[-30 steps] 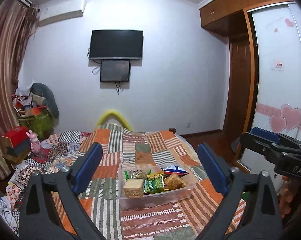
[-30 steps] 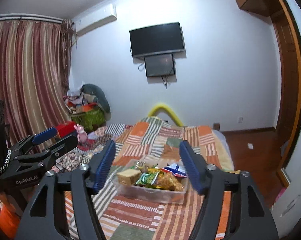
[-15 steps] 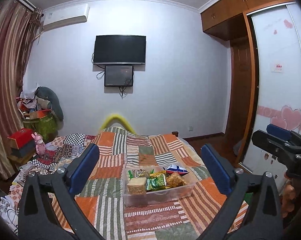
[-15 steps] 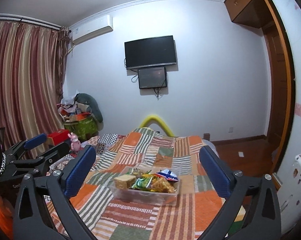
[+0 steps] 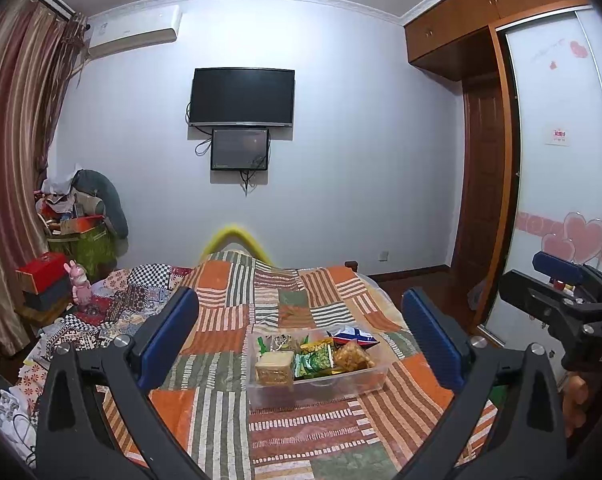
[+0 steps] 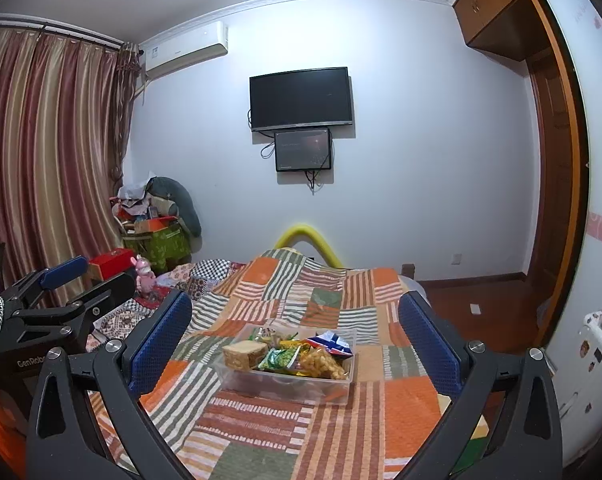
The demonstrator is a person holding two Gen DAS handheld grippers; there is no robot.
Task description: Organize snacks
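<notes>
Hovering back from the bed | my left gripper [image 5: 301, 334] wide, empty | snacks [image 5: 313, 354] piled in clear tub [image 5: 317, 388] at 12 o'clock on quilt [image 5: 229, 320] | my right gripper [image 6: 295, 338] wide, empty | sorted or awaiting sorting, can't tell

Your bed [image 5: 229, 320] wears a patchwork quilt [image 6: 341, 420] of orange, green and striped squares. You have one clear plastic bin [image 5: 321, 386] of snack packets standing on it, with patterned cloths [image 5: 113, 312] heaped along its left edge.
</notes>
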